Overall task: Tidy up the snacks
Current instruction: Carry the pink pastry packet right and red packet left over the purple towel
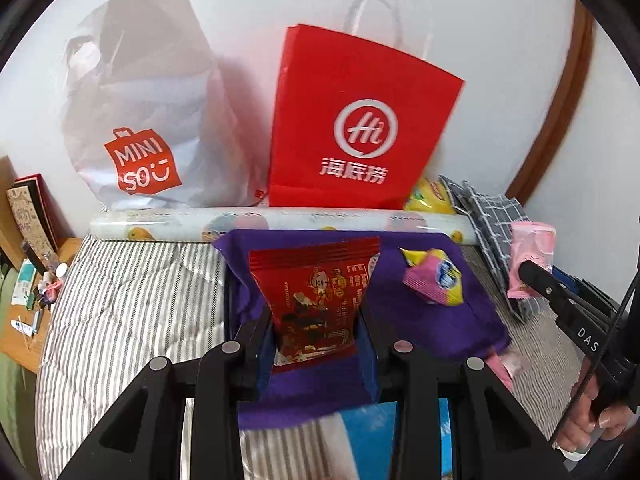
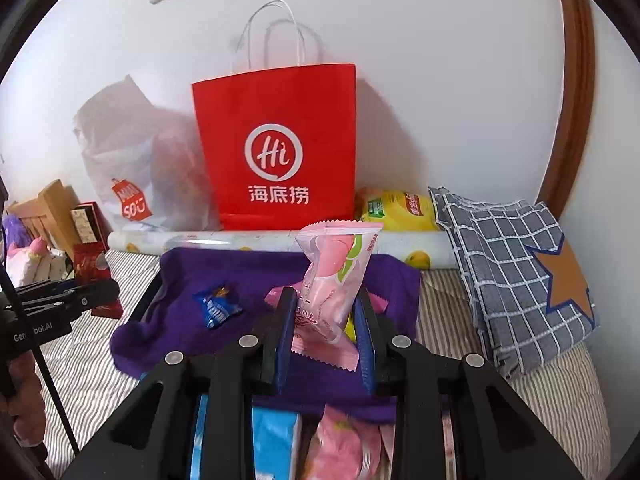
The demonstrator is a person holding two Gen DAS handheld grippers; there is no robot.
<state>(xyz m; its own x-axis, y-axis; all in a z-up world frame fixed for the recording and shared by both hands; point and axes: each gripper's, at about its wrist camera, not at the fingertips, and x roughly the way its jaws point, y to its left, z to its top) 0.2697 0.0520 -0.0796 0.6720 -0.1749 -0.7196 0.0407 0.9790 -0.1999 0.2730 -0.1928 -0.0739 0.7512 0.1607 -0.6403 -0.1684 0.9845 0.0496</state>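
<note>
The left claw point(image 1: 316, 320) is pinching a shiny red snack packet with a cartoon picture point(image 1: 316, 296), held up over a purple cloth-lined tray point(image 1: 476, 312) that sits on the striped bed point(image 1: 132, 292). The right claw point(image 2: 326, 332) is pinching a soft pink snack packet with a clear top point(image 2: 332, 280), also over the tray. A small pink and yellow candy packet point(image 1: 434, 280) lies on the right side of the tray, and a small blue candy packet point(image 2: 218, 306) lies on the left side. A tall red paper bag with white handles point(image 2: 280, 148) stands far back by the wall. Both packets are slippery and held near their lower ends, so one could slide out and land on the bed. The two claws are close together and could bump.
</note>
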